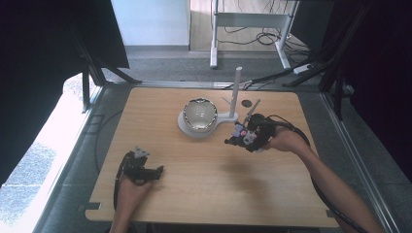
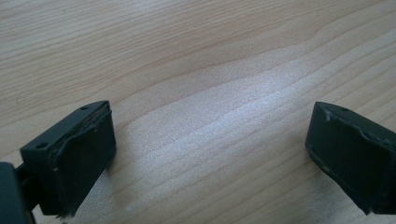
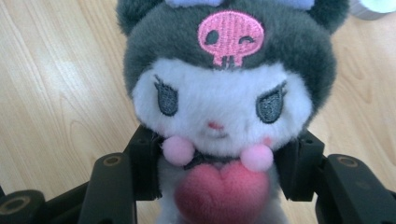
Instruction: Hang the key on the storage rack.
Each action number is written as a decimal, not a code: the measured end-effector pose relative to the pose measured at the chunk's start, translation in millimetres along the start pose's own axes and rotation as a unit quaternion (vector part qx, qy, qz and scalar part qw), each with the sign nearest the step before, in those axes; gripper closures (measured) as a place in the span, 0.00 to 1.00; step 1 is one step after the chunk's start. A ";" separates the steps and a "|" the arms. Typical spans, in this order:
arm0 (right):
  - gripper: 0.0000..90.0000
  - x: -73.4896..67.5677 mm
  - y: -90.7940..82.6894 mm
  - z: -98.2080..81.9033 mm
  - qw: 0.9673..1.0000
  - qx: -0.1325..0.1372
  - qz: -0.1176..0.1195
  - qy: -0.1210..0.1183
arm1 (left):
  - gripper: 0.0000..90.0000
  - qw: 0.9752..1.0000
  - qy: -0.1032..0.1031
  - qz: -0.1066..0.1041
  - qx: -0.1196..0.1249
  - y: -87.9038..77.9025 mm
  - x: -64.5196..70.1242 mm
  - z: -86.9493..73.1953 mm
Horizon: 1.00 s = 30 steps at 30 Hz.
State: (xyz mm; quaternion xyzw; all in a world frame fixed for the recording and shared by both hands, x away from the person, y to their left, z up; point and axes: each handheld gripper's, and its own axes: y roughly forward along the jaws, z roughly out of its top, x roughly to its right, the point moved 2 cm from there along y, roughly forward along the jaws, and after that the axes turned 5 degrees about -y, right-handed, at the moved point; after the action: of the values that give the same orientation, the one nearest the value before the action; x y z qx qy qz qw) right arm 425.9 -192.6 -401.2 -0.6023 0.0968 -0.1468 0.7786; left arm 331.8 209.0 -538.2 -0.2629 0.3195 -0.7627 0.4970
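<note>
While pinched at the body by the right tool [image 3: 219, 186] above the surface [image 1: 204, 184] near the bowl [image 1: 199, 114], plush toy [image 3: 224, 93] looks light and squishy, so best gripped around the torso; left tool [image 2: 205, 154] spread, nothing in it.

A glass bowl [image 1: 199, 114] sits on a white stand [image 1: 183, 125] near the far middle of a wooden table [image 1: 204, 179]. A white post [image 1: 236, 92] rises upright just beside it. Cables [image 1: 252, 39] trail across the floor beyond, under a white desk frame [image 1: 252, 19].
</note>
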 end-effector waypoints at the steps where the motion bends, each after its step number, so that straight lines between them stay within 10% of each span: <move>1: 0.48 0.0 0.0 0.0 1.000 0.000 0.000 0.000 | 0.01 1.000 0.000 0.000 0.000 0.0 0.0 0.0; 30: 0.48 62.6 -59.2 1.9 0.997 0.026 -0.053 0.055 | 0.01 1.000 -0.001 0.000 0.000 0.0 0.0 0.1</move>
State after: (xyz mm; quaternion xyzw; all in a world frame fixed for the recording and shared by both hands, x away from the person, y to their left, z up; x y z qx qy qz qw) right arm 478.6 -226.2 -341.9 -0.5773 0.1038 -0.2235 0.7784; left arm 331.8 209.0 -538.2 -0.2635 0.3190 -0.7628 0.4969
